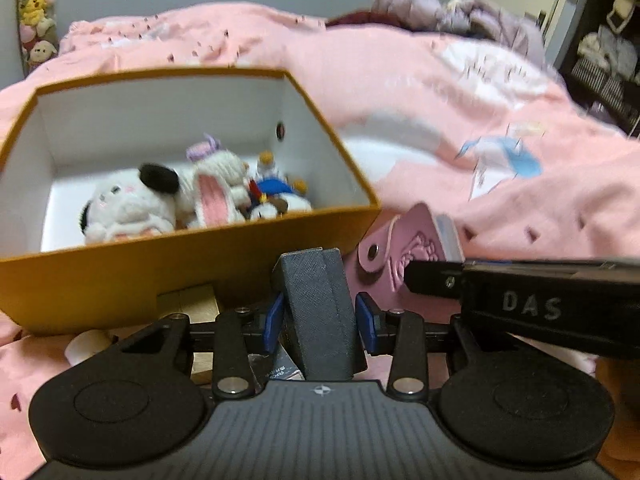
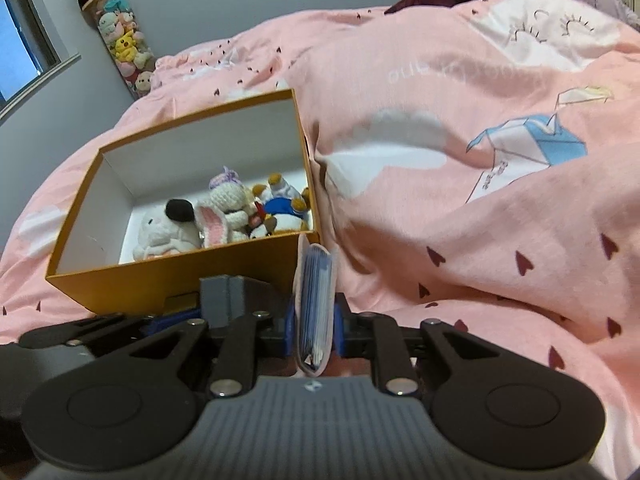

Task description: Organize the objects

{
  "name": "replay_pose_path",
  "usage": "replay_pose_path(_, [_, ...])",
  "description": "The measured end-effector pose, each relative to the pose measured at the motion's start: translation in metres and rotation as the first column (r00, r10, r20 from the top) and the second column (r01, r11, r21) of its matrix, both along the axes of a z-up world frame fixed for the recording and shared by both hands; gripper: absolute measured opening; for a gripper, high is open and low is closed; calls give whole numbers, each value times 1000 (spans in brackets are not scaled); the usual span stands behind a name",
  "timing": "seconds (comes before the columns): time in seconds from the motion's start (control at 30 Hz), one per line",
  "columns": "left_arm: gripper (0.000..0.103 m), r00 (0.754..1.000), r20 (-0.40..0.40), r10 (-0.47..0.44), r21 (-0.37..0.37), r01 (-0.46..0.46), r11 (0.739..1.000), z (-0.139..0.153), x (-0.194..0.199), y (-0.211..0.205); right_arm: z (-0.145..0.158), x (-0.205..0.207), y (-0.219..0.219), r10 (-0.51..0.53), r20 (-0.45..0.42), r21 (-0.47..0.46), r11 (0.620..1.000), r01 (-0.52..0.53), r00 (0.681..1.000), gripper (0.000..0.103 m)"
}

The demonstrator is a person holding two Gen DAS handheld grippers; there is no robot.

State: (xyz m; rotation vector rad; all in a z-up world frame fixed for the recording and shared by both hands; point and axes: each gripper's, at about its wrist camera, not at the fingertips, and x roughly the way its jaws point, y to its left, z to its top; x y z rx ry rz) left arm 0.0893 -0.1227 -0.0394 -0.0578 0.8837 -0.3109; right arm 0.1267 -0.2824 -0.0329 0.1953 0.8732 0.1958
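Progress: three plush toys [image 2: 224,216] already in orange box [image 2: 180,284]. Left gripper [image 1: 320,320] clamped on dark case [image 1: 320,312], right gripper [image 2: 314,320] clamped on pink card holder [image 2: 314,300]; both not yet boxed.

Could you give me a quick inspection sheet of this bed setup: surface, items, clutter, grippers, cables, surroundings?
Surface: pink duvet, rumpled.
Job's things: orange box holding plush toys; dark grey case; pink card holder.
Clutter: small wooden blocks by the box.
Grippers: left gripper around the grey case; right gripper shut on the pink card holder.
Cables: nothing seen.
Surroundings: hanging plush column, window, purple clothes.
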Motion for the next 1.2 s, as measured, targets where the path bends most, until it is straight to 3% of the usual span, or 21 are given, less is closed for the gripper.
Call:
replay_pose_path(0.27, [44,997,66,31,-124,-22,992,39,-24,23,34,-18,4,2,102,-1,1000,-2,995,19])
replay_pose_path(0.53, [44,982,132,133,-253,-97,963,76,-35,66,63,-25,27,49,189,-5,999,-49,981,19])
replay_pose_path(0.9, [43,936,171,307,-305,-245,920,89,-26,125,93,-19,88,197,281,-21,980,-200,939,18])
replay_pose_path(1.2, [43,910,179,373,-342,-298,891,96,-8,179,99,6,127,269,299,-6,960,-280,916,18])
